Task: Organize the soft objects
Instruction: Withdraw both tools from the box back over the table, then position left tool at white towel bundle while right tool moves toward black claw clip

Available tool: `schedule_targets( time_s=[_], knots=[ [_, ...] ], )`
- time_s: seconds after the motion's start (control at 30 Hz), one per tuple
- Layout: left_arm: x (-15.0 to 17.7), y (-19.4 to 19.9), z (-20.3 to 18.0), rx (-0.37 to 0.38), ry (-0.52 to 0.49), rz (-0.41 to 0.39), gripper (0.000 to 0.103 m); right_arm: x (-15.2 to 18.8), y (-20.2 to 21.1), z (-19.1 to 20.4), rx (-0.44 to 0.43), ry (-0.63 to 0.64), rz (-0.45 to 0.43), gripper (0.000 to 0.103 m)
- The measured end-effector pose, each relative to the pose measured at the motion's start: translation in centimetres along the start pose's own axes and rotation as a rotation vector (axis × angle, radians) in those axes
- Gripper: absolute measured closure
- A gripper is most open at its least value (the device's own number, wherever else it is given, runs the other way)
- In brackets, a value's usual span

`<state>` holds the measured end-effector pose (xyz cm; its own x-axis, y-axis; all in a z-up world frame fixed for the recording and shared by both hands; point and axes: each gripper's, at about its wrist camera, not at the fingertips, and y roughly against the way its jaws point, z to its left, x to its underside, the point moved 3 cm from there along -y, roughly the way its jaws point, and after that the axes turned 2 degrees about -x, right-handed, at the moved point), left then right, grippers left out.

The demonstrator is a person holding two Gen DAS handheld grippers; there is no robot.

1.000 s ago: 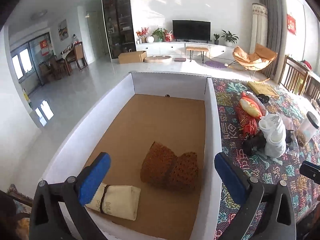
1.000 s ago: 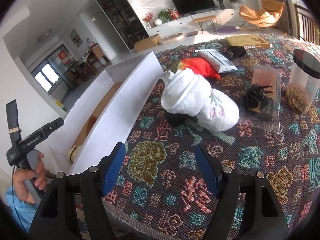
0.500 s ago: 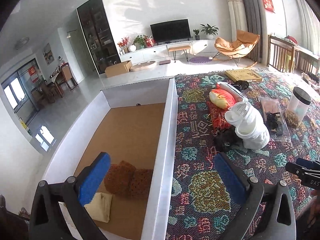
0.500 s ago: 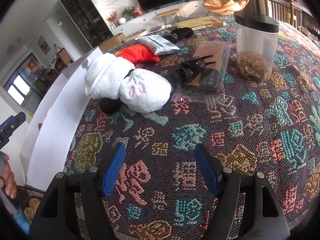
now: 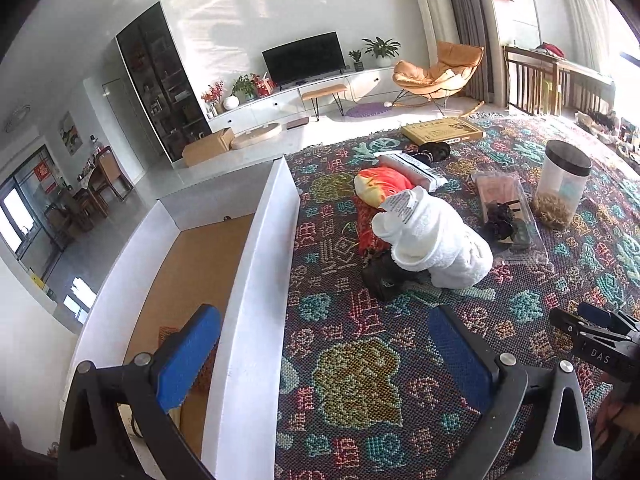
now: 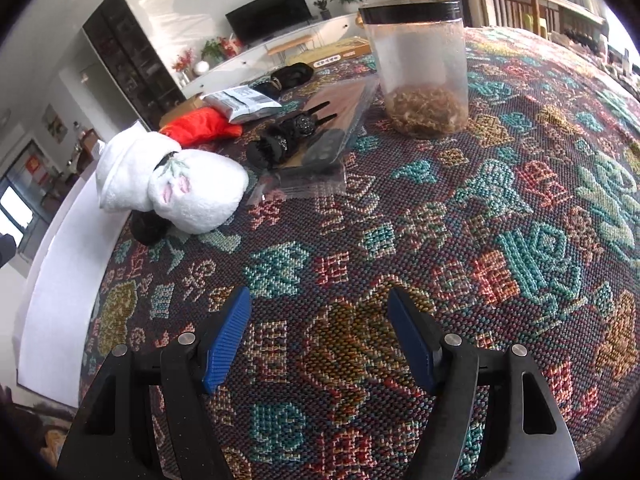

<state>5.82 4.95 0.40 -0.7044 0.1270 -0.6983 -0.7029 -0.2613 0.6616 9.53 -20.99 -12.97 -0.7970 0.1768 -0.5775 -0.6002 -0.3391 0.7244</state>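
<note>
Two rolled white towels (image 5: pixel 432 244) (image 6: pixel 172 188) lie together on the patterned cloth, with a small black soft item (image 5: pixel 382 278) (image 6: pixel 148 228) tucked under them. Behind them rests a red and yellow soft piece (image 5: pixel 382 188) (image 6: pixel 200 128). My left gripper (image 5: pixel 324 356) is open and empty, straddling the right wall of the white box (image 5: pixel 256 280). A brown knitted piece (image 5: pixel 166 332) shows in the box behind its left finger. My right gripper (image 6: pixel 320 336) is open and empty, low over the cloth, right of the towels and nearer the camera.
A clear jar (image 6: pixel 420 68) with a black lid stands far right. A plastic pack with black clips (image 6: pixel 304 140), a silver packet (image 6: pixel 240 104) and a flat cardboard box (image 5: pixel 442 130) also lie on the cloth. The right gripper's tool (image 5: pixel 592 332) shows at the left view's edge.
The left gripper has swung right, from over the box floor to its right wall and the cloth. The right gripper has sunk and shifted right toward the jar. Both stayed open and empty.
</note>
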Motion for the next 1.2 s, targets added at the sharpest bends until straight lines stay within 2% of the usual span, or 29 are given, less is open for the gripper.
schedule_targets(
  time_s=[0.2,0.77,0.83,1.07,1.13,1.2],
  knots=[
    [-0.1,-0.2,-2.1,0.002,-0.034,0.006,0.0,0.0,0.2,-1.1,-0.027,-0.068,-0.017,0.029],
    [0.9,-0.9,-4.1,0.007,-0.085,0.039,0.0,0.1,0.3,-1.4,-0.047,-0.093,-0.026,0.028],
    [1.5,-1.7,-4.3,0.042,-0.074,0.068,0.0,0.1,0.2,-1.3,-0.045,-0.091,-0.025,0.027],
    [7.8,-9.0,-6.3,0.238,-0.018,0.298,0.0,0.1,0.2,-1.3,-0.037,-0.082,-0.023,0.027],
    [8.9,-10.1,-6.6,0.263,-0.007,0.32,0.0,0.1,0.2,-1.3,-0.037,-0.083,-0.024,0.026],
    [8.9,-10.4,-6.1,0.301,0.036,0.298,0.0,0.0,0.1,-1.1,-0.039,-0.078,-0.023,0.025]
  ],
)
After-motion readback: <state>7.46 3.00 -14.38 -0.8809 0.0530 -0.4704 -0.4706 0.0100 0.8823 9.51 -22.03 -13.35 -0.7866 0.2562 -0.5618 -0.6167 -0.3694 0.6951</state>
